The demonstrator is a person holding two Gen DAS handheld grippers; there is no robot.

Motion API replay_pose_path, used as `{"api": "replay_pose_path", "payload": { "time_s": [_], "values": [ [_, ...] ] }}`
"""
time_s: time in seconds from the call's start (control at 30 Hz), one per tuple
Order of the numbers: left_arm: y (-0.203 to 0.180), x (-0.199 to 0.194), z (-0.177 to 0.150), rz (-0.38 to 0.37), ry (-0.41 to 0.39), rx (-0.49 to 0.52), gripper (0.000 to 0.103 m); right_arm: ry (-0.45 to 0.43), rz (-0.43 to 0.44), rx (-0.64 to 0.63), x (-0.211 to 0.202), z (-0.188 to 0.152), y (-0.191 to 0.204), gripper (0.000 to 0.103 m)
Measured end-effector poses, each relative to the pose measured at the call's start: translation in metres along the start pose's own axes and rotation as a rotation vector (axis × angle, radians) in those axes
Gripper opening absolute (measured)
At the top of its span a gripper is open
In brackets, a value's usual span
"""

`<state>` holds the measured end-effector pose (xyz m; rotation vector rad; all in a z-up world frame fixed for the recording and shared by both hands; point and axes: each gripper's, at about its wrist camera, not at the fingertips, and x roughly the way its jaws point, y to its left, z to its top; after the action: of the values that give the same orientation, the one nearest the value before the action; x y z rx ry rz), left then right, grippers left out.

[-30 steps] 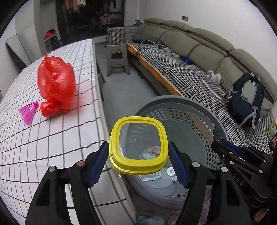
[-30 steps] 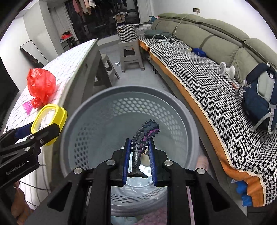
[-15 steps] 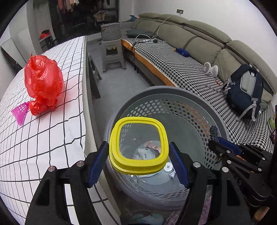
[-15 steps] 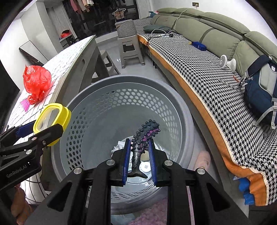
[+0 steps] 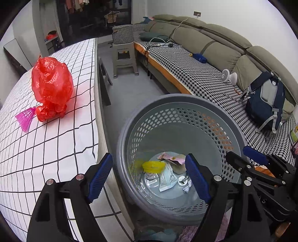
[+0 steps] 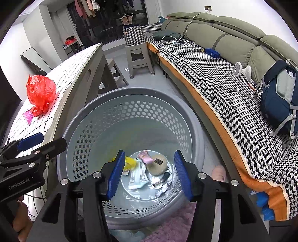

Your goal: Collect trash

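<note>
My left tongs (image 5: 149,175) and right tongs (image 6: 149,173), both just spread empty over the basket (image 5: 178,100); red bag (image 5: 51,87) on bench, nearer the left tongs.

A home living room.
A long olive sofa (image 6: 232,44) with houndstooth cover, clothes on hangers (image 6: 87,9) behind, a plastic stool (image 6: 138,57).
</note>
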<state>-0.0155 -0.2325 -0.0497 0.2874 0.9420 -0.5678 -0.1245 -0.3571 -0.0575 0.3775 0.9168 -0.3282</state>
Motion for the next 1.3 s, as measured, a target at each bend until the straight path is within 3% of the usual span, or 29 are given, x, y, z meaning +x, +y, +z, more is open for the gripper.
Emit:
{"api": "replay_pose_path", "payload": {
  "time_s": [1.3],
  "values": [
    [0.012,-0.032,-0.009,0.024,-0.06,-0.017,0.079,-0.047,0.019,0.004,-0.024,-0.009,0.002,0.053]
  ]
}}
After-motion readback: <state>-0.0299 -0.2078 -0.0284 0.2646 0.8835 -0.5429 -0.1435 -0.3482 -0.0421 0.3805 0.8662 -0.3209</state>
